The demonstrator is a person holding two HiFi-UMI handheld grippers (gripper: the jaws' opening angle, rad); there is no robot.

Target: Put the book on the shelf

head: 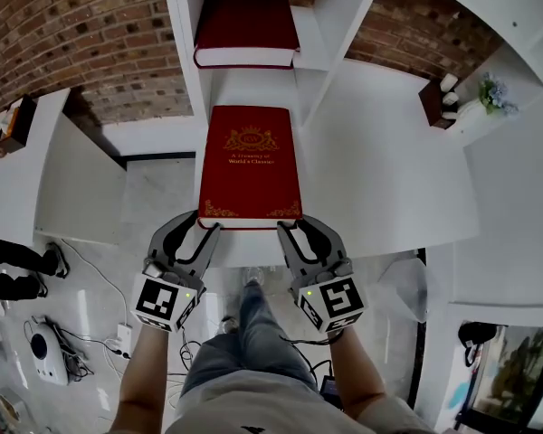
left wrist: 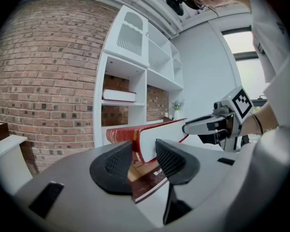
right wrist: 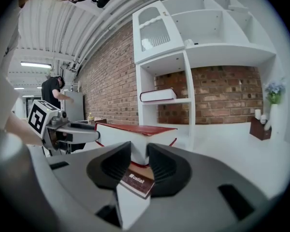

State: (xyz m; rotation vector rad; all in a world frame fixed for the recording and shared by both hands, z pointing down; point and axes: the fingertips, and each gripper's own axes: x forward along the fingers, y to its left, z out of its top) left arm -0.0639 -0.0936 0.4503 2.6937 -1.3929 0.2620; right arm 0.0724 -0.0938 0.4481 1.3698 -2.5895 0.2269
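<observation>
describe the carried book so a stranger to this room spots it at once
Find the tall white shelf unit against the red brick wall. In front of it, a dark red hardcover book is held flat, its near corners pinched by the left tongs and right tongs. Unlike the plain red book on the shelf, its cover bears a gold crest and lettering.

The head view looks steeply down from above. Both gripper views sit low and close, facing the shelf (left wrist: 139,88) — sharing the book (left wrist: 157,132).
</observation>
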